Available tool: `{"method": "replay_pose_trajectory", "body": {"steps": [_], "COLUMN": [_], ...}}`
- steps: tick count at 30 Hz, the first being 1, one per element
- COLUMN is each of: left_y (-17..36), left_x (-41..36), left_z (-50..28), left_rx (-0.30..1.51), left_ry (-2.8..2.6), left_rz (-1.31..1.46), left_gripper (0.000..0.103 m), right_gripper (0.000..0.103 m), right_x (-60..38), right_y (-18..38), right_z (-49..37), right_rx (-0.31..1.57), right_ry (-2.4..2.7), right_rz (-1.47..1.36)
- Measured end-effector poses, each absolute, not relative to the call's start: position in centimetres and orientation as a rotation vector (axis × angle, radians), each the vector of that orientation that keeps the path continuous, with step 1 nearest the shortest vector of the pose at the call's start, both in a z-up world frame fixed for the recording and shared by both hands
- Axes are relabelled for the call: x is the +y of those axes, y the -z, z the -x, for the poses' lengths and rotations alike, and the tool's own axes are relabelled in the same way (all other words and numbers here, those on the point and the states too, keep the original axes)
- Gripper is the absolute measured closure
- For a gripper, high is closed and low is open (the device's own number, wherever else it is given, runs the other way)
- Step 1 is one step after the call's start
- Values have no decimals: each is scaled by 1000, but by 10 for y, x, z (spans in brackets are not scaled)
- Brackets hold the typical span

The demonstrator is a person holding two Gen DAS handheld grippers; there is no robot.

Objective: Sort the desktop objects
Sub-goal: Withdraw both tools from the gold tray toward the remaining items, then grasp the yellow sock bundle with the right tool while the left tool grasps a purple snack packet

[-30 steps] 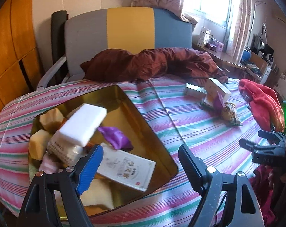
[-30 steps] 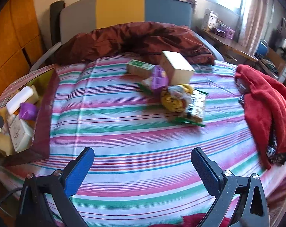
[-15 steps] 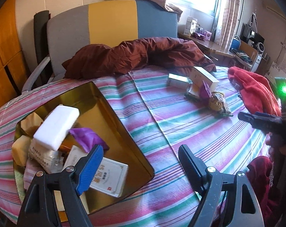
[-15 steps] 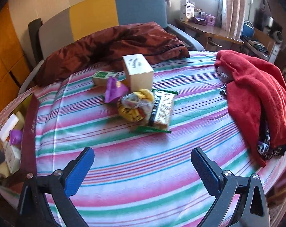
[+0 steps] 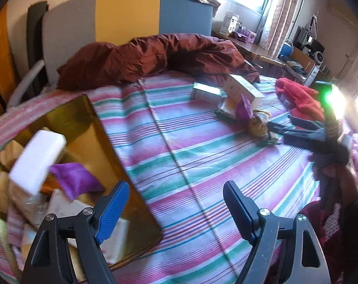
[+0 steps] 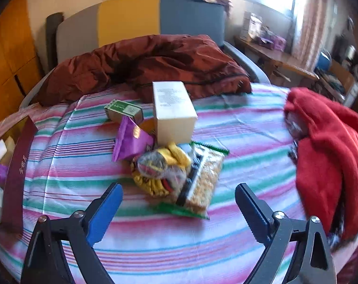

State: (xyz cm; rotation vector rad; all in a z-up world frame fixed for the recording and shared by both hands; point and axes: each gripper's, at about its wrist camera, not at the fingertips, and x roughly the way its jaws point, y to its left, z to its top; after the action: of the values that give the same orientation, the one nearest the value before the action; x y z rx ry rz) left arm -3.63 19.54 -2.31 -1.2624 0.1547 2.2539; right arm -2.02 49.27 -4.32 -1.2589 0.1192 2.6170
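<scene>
Sorting partly complete: gold tin [image 5: 84, 111] holds several items; cream box [image 6: 173, 111], snack packets [image 6: 202, 177] remaining beside it. Both tongs wide, empty.

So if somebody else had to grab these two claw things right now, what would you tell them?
Left gripper: open, holding nothing, beside the gold tin.
Right gripper: open, holding nothing, pointed at the pile.
Done: the tin already holds a white block, a purple packet and several boxes.
Left on the striped cloth: cream box, green box, purple pouch, yellow bundle, nut packet.
</scene>
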Motion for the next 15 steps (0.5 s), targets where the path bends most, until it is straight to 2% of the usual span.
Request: {"method": "replay_pose_trajectory", "body": {"steps": [7,9,10,15], "left_y": [26,28,30,36], "left_x": [214,220,223,248], "left_z": [55,63,66,83], "left_rx": [111,85,76,59], "left_ry": [-2231,-2224,-2221,-2159], "left_rz": [1280,1296,1305,1324], "left_gripper": [20,20,20,25], "right_gripper": [12,26,40,53], "right_x": [480,481,481,481], "right_y": [62,68,71,73], "right_z": [50,58,61,59], "right_rx": [-98,-112,-115,-105], "right_ry": [-2666,-2662,-2655,-2664], "right_rz": [1320,1341,1359,1407]}}
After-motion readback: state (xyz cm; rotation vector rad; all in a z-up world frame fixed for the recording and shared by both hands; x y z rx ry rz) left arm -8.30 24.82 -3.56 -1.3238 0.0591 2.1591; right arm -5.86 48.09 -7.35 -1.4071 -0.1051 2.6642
